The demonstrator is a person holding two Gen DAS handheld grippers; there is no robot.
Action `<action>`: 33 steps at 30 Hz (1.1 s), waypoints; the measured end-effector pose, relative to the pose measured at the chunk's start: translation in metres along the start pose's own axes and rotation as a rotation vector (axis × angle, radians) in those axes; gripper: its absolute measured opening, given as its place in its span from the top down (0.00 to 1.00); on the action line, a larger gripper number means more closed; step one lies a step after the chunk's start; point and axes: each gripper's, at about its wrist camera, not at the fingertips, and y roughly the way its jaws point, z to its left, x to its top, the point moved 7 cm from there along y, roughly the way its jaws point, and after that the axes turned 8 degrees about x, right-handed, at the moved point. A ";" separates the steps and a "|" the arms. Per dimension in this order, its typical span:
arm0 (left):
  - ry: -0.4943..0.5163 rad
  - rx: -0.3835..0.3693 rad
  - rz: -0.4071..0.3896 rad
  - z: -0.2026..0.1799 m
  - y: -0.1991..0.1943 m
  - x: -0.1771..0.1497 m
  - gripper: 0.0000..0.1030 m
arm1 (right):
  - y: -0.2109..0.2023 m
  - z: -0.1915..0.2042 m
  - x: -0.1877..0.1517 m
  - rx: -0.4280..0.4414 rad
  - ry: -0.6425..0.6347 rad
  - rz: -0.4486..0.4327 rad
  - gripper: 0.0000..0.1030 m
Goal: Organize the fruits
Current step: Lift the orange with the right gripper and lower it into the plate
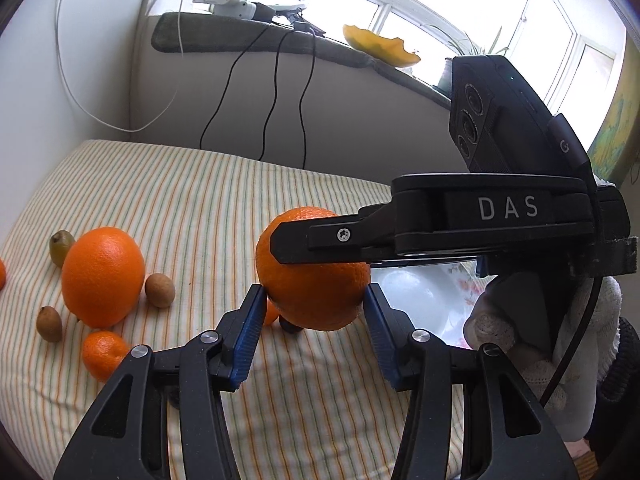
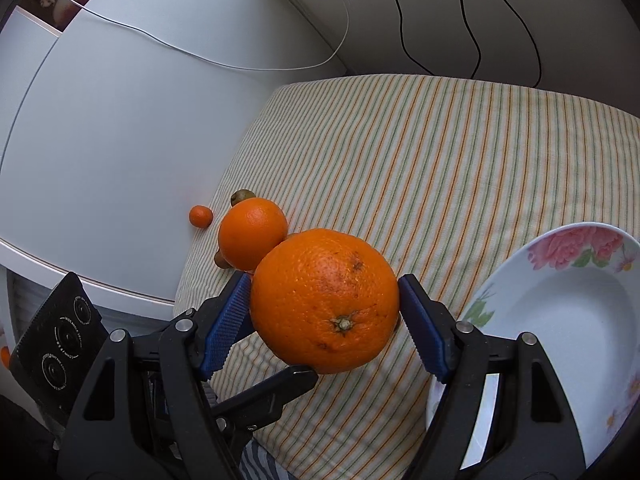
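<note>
1. Your right gripper [image 2: 324,284] is clamped across the widest part of the orange [image 2: 324,300], stem towards the camera. The orange hangs clear of the striped cloth [image 2: 440,140], just left of the plate [image 2: 560,320].
2. Your left gripper [image 1: 314,292] flanks the same orange lower down, and one finger shows under it. I cannot tell whether its pads press or only brush the peel.
3. Expect a fairly heavy, firm fruit with dimpled, slightly waxy peel; it can roll in the pads.
4. Keep the hold across the middle and squeeze only gently.
5. The other orange [image 1: 102,276] lies far left of the plate.
</note>
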 end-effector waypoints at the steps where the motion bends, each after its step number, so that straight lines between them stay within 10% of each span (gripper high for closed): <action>1: 0.006 -0.009 0.000 -0.006 0.001 0.001 0.52 | -0.007 -0.003 -0.001 -0.007 0.004 -0.007 0.24; 18: 0.137 -0.131 0.079 -0.100 0.056 0.009 0.52 | -0.103 -0.085 -0.017 -0.133 0.127 -0.104 0.24; 33: 0.210 -0.101 0.096 -0.128 0.098 0.021 0.52 | -0.098 -0.118 -0.024 -0.263 0.182 -0.106 0.24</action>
